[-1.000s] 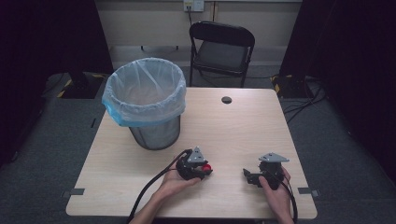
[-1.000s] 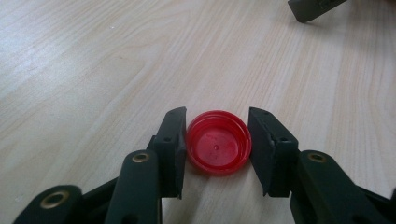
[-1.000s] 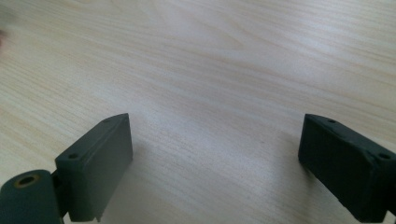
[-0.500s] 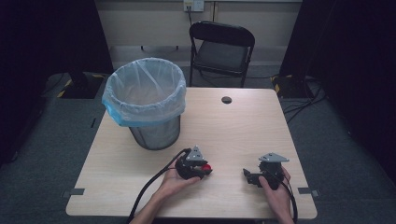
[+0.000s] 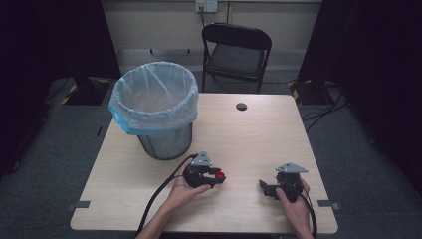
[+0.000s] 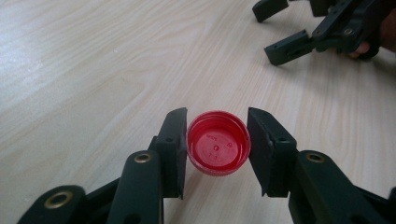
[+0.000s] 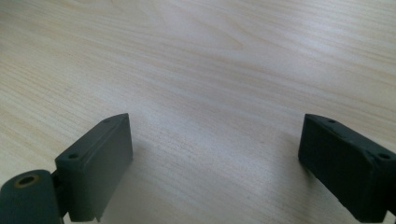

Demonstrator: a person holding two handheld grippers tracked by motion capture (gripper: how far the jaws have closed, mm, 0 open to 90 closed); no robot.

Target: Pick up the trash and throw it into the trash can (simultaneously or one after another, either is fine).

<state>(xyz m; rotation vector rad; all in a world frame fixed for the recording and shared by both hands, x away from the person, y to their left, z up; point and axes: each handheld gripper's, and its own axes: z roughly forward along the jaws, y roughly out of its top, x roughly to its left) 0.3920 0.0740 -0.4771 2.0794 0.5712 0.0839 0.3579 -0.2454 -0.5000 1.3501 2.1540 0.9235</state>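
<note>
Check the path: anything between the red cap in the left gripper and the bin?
Nothing visible. The left gripper is shut on the red cap low over the table, and only bare wood lies between it and the lined bin. The cap must clear the bin's rim. The right gripper sits open, off to the side.

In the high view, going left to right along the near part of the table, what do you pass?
Left gripper → red bottle cap between its jaws → right gripper, jaws wide open.
</note>
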